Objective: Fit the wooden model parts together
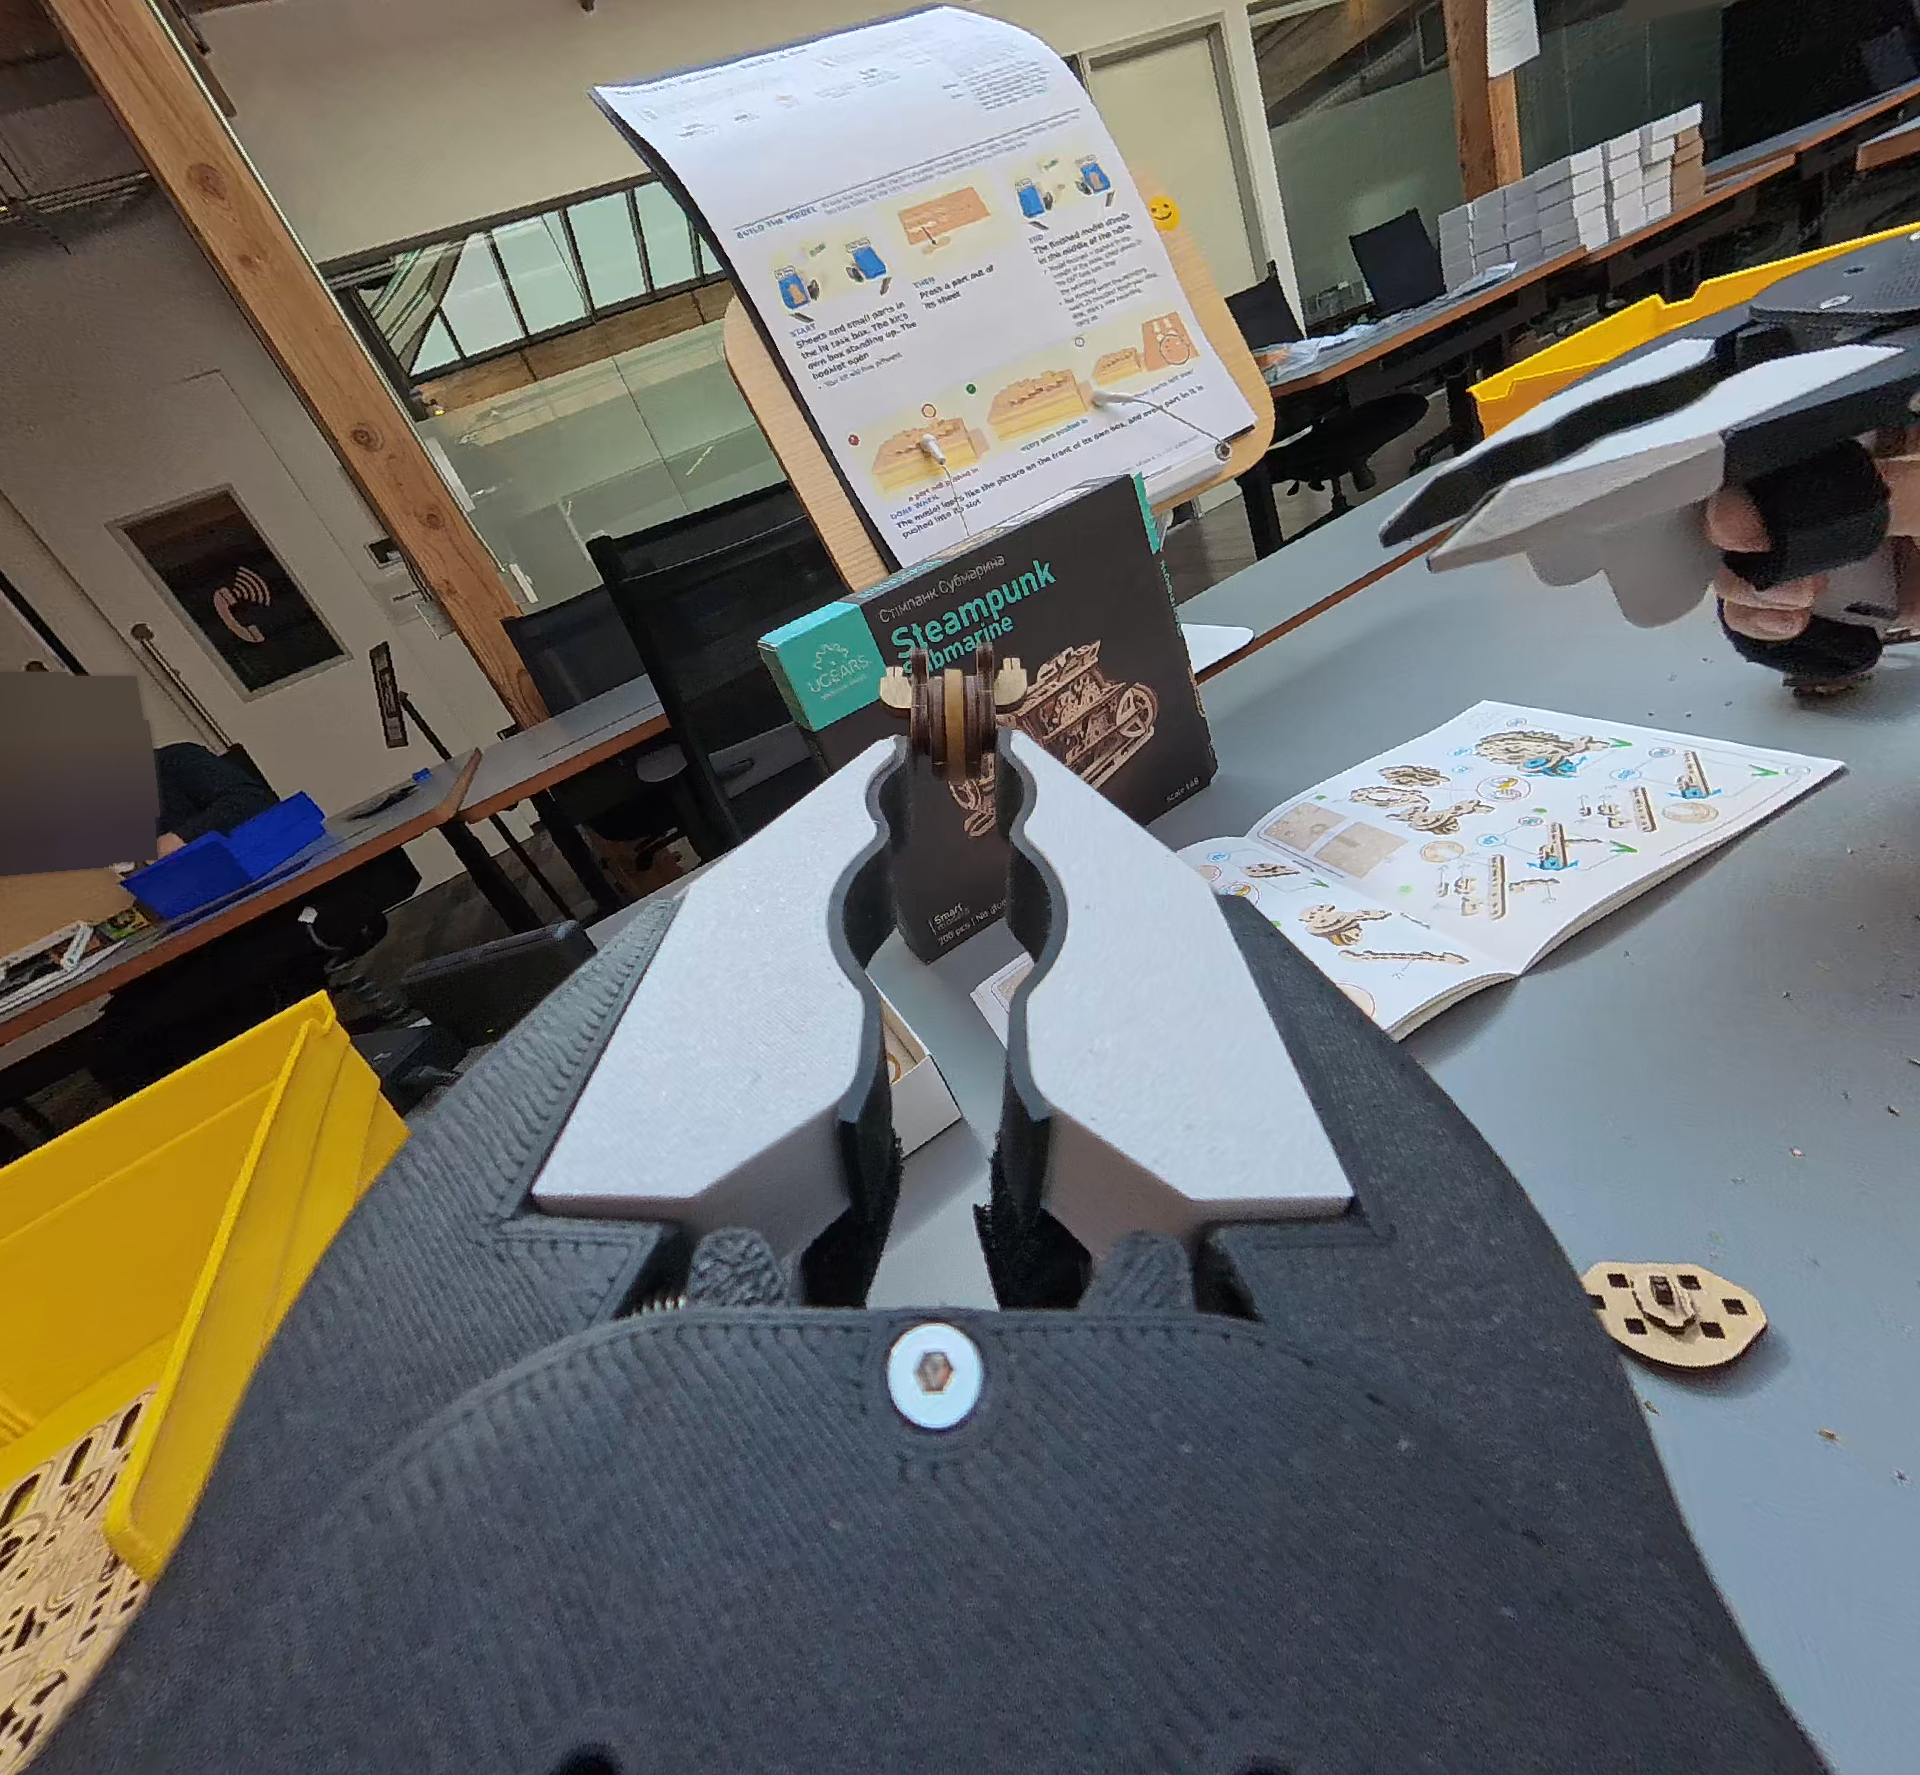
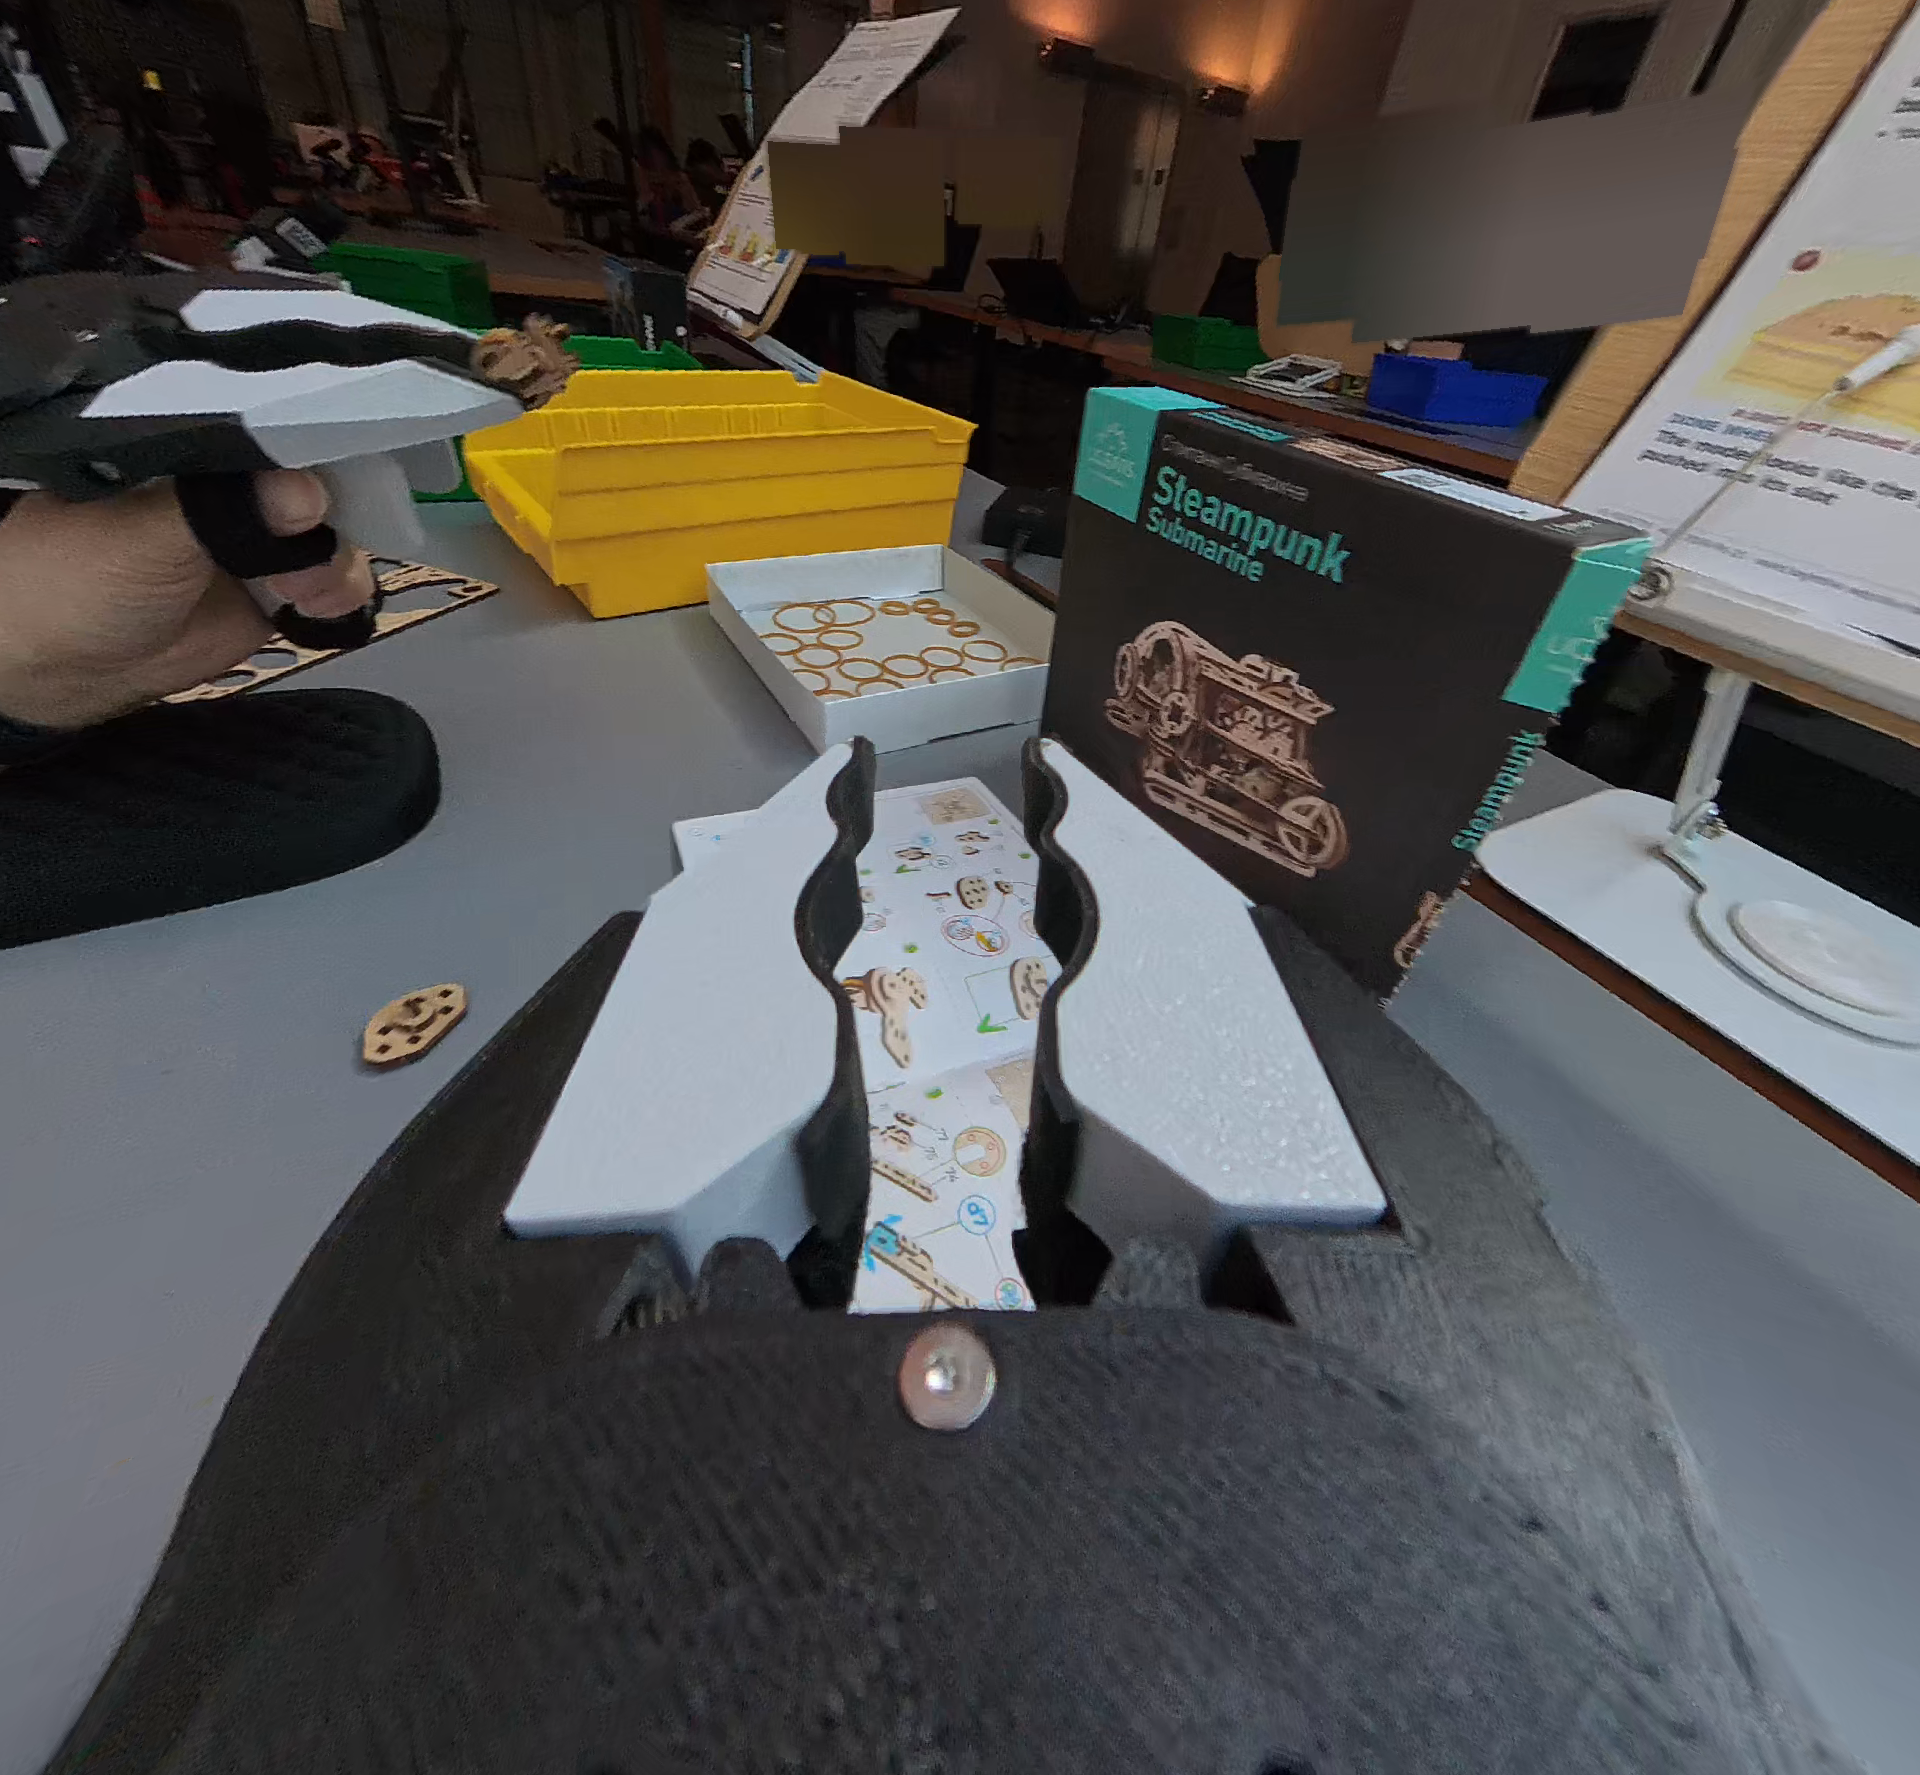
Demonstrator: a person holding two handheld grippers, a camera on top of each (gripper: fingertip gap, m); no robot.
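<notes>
Wooden subassembly (image 1: 951,709) clamped in left gripper (image 1: 951,749); right gripper (image 2: 948,759) fingers apart, empty, over booklet (image 2: 951,1029).

Timber posts (image 1: 260,271), grey desks (image 1: 1621,1154), glazed partitions (image 1: 582,395)

Your left tool (image 1: 951,749) grips a small wooden sub-assembly (image 1: 951,702) at its tips: several thin round plywood discs stacked edge-on, with a pale lobed piece sticking out on each side. It stands upright, lifted clear of the worktop (image 1: 1662,1154). A second wooden part (image 1: 1673,1315), a flat rounded plate with dark rectangular cut-outs and a small raised piece at its middle, lies flat on the worktop by itself, off to the right of your left tool and apart from everything else.
</notes>
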